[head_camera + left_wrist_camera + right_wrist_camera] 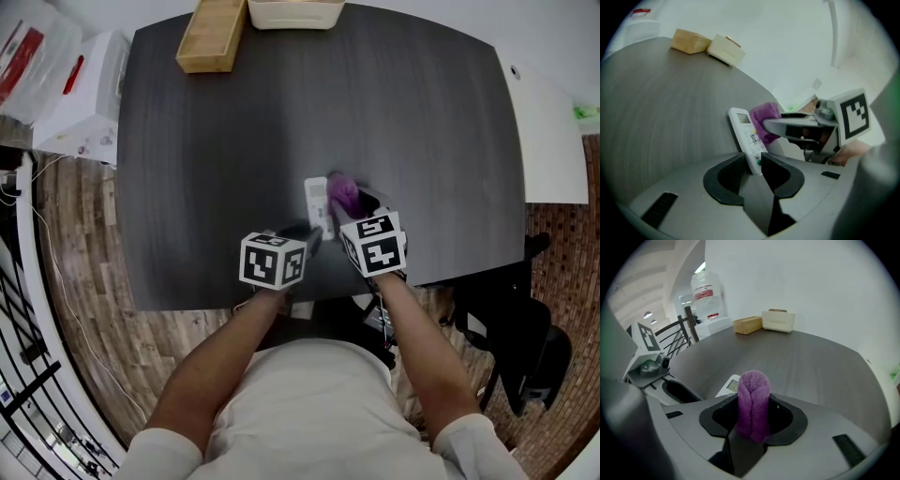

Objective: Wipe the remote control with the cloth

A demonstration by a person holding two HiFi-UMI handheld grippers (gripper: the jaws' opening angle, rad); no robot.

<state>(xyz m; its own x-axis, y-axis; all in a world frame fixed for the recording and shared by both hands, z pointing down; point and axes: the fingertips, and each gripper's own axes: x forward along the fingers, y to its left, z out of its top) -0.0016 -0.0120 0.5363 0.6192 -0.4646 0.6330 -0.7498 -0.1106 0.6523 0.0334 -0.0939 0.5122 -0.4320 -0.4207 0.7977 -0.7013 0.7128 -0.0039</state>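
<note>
Left gripper (756,165) clamps the white plastic remote (746,136) while the purple towelling cloth (753,399) pinched in right gripper (753,422) should stroke lightly

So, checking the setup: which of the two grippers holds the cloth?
The right gripper: its jaws pinch the folded purple cloth, whereas the left gripper clamps the white remote control.

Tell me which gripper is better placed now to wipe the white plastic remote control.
Right. The right gripper is shut on the folded purple cloth, close beside the white plastic remote control. The left gripper clamps that remote's lower end, so it only steadies.
</note>
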